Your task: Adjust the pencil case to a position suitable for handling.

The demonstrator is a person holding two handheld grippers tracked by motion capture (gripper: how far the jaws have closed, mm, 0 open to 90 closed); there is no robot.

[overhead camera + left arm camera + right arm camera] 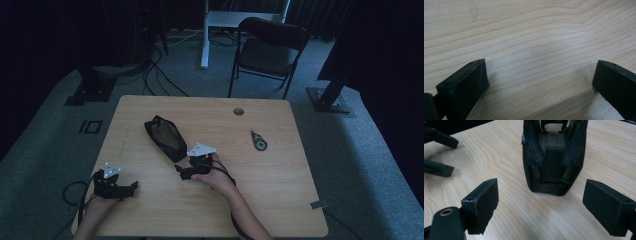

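Clearly the black mesh pouch (165,138) lying mid-table looks light and floppy, best pinched at its stiff end tab or zipped rim. Just beside its near end, the right gripper (184,171) gapes wide, empty; the left gripper (131,188), equally wide and empty, sits near the table (280,190) edge. From above a small tape dispenser (258,140) lies well apart; the right gripper view reveals the pouch's open mouth.

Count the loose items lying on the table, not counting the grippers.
2. A black mesh pouch lies open near the table's middle, just ahead of the right gripper. A small green-and-black tape dispenser lies apart to its right. More could be hidden inside the pouch.
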